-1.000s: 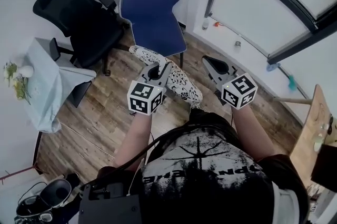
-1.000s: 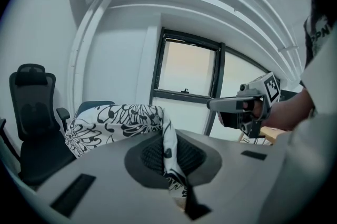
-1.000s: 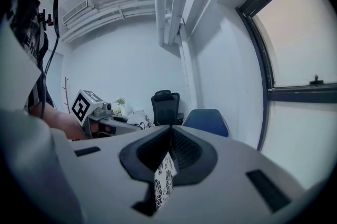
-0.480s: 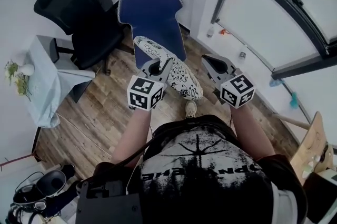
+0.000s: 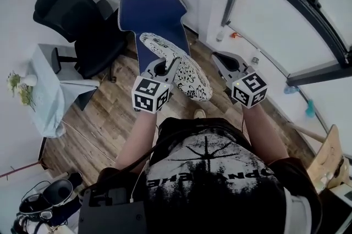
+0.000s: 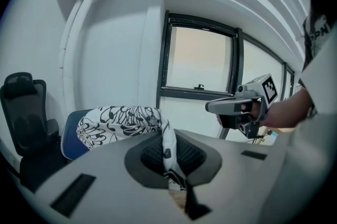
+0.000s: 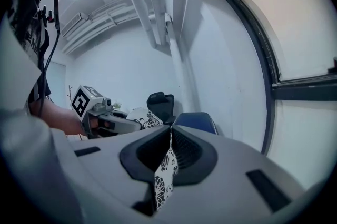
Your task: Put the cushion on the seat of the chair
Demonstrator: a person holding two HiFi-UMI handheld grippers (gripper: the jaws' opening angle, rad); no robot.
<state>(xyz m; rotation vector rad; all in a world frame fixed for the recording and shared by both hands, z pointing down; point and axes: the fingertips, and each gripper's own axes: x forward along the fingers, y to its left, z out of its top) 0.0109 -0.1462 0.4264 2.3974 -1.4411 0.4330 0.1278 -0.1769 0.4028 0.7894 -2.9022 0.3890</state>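
Plainly the cushion (image 5: pixel 179 65), a black-and-white floral one, is off the floor and carried between both tools, in front of the blue chair (image 5: pixel 157 13). The left gripper (image 5: pixel 160 69) has its jaws closed down to a thin gap with a fold of the patterned fabric pinched between the pads, and the bulk of the cushion swells out to the left beyond them in its own view. The right gripper (image 5: pixel 221 60) is likewise clamped on a flat strip of the same fabric. From the head view the cushion's long axis runs on a slant, its far end up and left over the chair and its near end down and right toward the person. The seat (image 5: pixel 138 56) lies straight ahead of and beyond the jaws, and the left tool is the nearer to it, so the coming move looks like a forward carry and a lowering. Much of the seat is covered by the cushion itself from above, so how far over it the cushion hangs cannot be judged; where the right jaws meet the cushion's edge is also hard to make out there. A black office chair (image 5: pixel 82 18) stands just beside the blue one
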